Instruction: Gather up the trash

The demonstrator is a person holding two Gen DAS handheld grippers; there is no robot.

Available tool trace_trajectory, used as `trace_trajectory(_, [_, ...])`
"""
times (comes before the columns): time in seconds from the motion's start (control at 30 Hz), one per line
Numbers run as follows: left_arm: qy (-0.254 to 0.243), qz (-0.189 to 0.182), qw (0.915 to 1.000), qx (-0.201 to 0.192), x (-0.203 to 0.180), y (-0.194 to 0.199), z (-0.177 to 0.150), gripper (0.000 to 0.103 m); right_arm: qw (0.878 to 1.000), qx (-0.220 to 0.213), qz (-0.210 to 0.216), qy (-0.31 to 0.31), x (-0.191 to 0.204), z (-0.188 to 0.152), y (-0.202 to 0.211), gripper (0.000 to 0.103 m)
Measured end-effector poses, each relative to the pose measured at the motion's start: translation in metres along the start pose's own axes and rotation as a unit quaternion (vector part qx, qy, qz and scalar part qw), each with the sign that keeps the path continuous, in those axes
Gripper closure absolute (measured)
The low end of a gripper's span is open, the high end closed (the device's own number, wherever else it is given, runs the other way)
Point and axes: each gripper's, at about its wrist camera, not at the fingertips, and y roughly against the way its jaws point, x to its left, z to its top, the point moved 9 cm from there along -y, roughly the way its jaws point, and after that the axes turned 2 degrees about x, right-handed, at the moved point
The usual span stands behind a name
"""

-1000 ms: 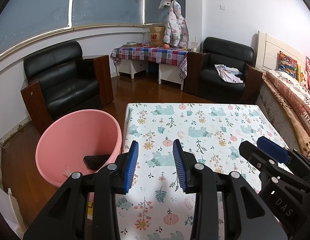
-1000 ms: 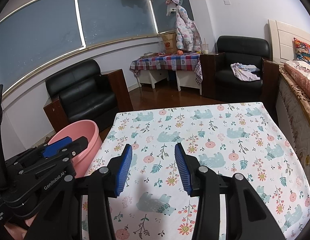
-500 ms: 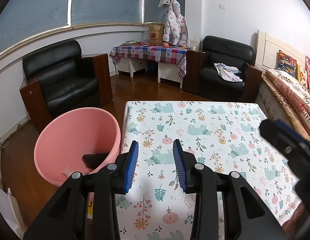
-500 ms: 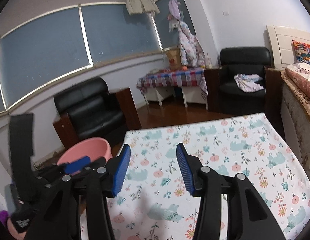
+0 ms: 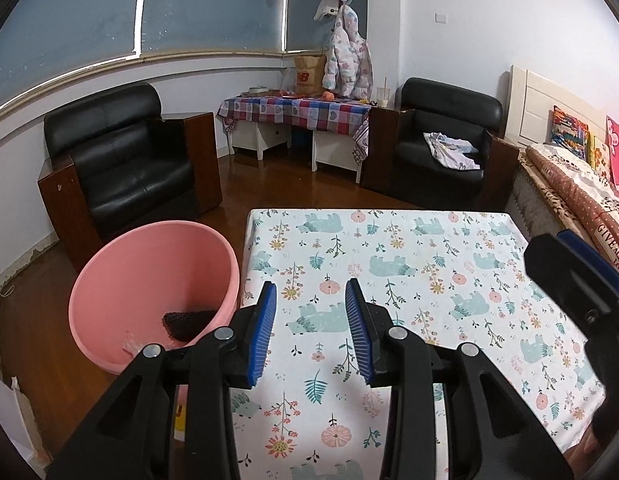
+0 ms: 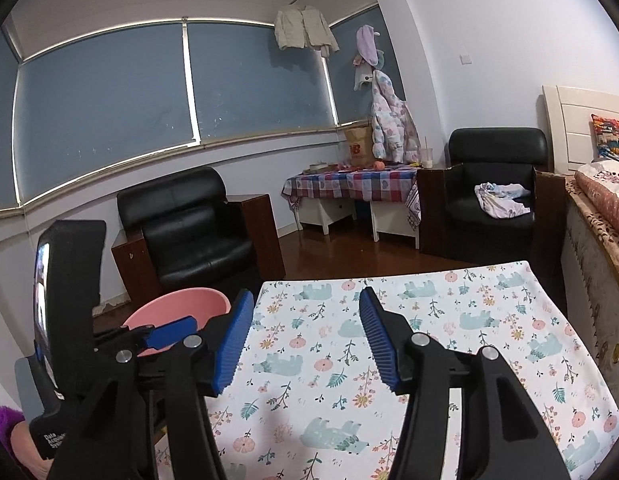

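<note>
Both grippers hang over the floral tablecloth (image 5: 429, 264); the left gripper (image 5: 309, 328) has its jaws apart with nothing between them; the right gripper (image 6: 305, 340) has just been spreading its jaws — also empty. The pink bin (image 5: 121, 280) stands on the floor just beside the table — a dark piece of trash (image 5: 185, 322) lies inside.

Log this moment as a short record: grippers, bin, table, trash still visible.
left gripper: open, nothing between the pads, over the near table edge
right gripper: jaws have just been opening, nothing between them
bin: pink, on the floor left of the table, dark item inside
table: floral cloth, no trash visible on it
</note>
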Motion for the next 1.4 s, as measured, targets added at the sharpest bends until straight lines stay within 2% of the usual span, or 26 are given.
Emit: trace_trajectory(1.4, [-0.001,0.004,0.9999,-0.012,0.003,0.004,0.004,0.067,1.0,0.021,-0.013,-0.005,-0.013,-0.009,-0.011,0.048])
